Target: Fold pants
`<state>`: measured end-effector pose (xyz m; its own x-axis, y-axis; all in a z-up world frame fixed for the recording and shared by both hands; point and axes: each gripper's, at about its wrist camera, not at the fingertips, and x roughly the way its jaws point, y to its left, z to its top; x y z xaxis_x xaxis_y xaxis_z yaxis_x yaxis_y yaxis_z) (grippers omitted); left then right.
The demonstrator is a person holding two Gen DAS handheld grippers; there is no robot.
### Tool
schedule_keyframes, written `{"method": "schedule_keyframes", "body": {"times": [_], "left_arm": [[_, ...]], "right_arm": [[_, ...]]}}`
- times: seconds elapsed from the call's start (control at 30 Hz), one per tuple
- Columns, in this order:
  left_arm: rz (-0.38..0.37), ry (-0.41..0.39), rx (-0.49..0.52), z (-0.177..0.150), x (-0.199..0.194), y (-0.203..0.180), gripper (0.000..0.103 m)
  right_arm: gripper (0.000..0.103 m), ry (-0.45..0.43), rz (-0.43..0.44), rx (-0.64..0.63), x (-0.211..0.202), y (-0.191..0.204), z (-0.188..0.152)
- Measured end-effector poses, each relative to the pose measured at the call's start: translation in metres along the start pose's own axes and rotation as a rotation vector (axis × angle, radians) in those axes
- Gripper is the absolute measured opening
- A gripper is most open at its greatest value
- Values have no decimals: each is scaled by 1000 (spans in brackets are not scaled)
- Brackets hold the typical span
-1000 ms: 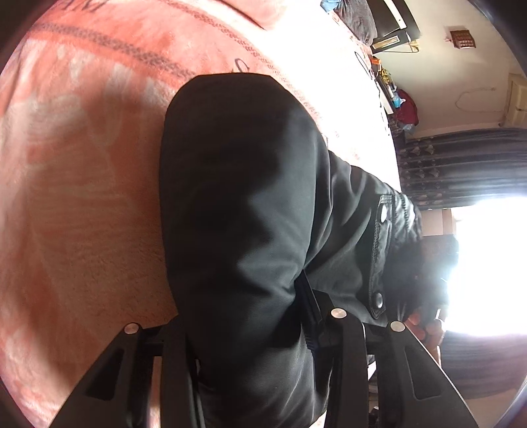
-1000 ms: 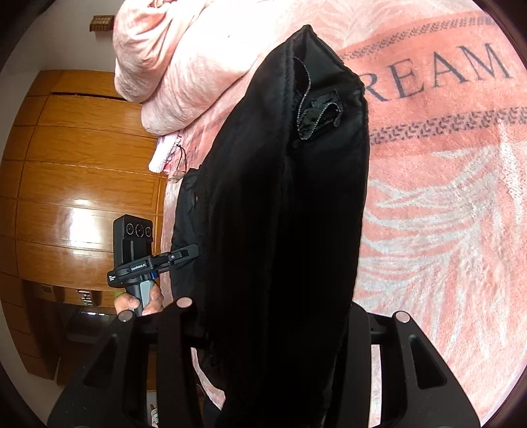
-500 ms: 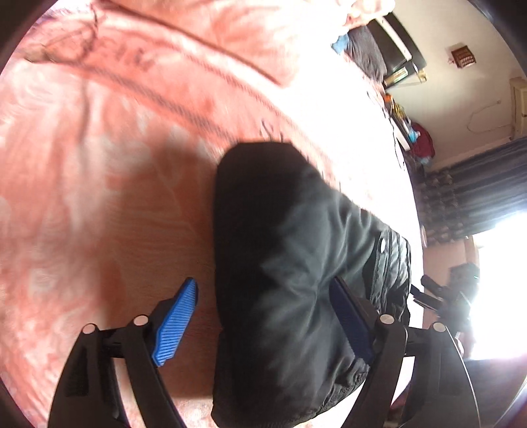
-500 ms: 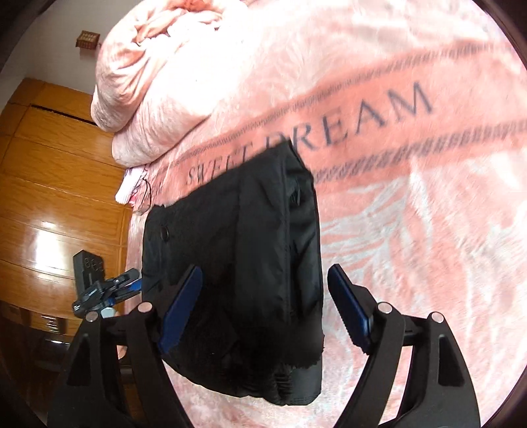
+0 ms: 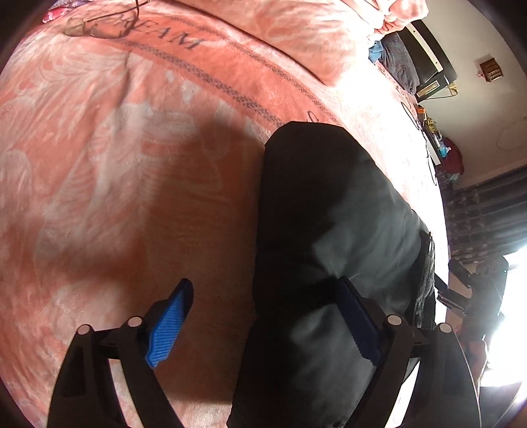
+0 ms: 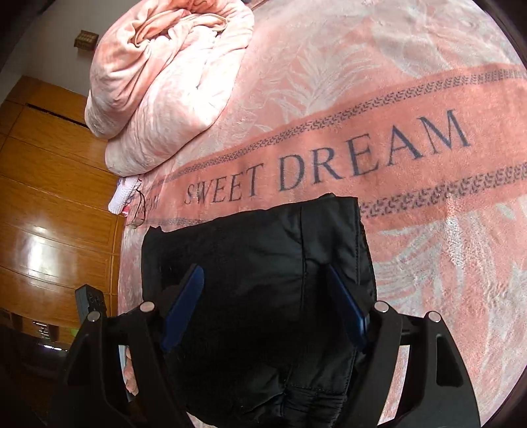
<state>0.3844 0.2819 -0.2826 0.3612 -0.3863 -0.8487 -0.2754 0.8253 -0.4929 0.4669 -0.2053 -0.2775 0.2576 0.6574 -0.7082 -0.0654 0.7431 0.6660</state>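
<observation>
The black pants (image 5: 329, 247) lie folded in a compact bundle on the pink blanket (image 5: 115, 164). They also show in the right wrist view (image 6: 263, 280), just below the words "SWEET DREAM". My left gripper (image 5: 263, 312) is open, its jaws wide apart over the near left edge of the bundle, holding nothing. My right gripper (image 6: 266, 296) is open, its blue pads (image 6: 184, 306) spread above the bundle, holding nothing. The other hand-held gripper (image 5: 461, 296) shows past the pants on the right.
A rolled pink quilt (image 6: 164, 72) lies at the head of the bed. Spectacles (image 5: 95, 26) lie on the blanket beyond the pants. A wooden wardrobe (image 6: 49, 197) stands beside the bed. Dark curtains (image 5: 487, 210) and a bright window are on the far side.
Both grippers opened and let go of the pants, which now lie folded on the blanket. Both grippers have drawn back and up from the bundle.
</observation>
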Motion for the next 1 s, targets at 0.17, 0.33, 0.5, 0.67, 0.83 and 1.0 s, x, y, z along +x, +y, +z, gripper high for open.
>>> {"method": "schedule_keyframes", "body": {"times": [0.17,0.33,0.5,0.67,0.83,1.0], "left_arm": [[-29,-75,17,-26,-30,-4,88],[32,-39,34,-45,-11,-8,89],[13,-33,-26,-46,-12,-5,90],[-14,-108,25,-78,-61,-20,97],[95,-238,130,-132,-127,-47,99],[267,-340,287,-195,-182,-82,99]], "right_arm": [[78,-67,148,-22,-52,20,-43],[79,-6,135,61,-36,-5,-80],[77,-25,147,133,-40,-11,-83],[86,-130,85,39,-95,26,-114],[92,-219,19,-22,-155,63,-174],[94,-269,-15,-75,-204,95,-240]]}}
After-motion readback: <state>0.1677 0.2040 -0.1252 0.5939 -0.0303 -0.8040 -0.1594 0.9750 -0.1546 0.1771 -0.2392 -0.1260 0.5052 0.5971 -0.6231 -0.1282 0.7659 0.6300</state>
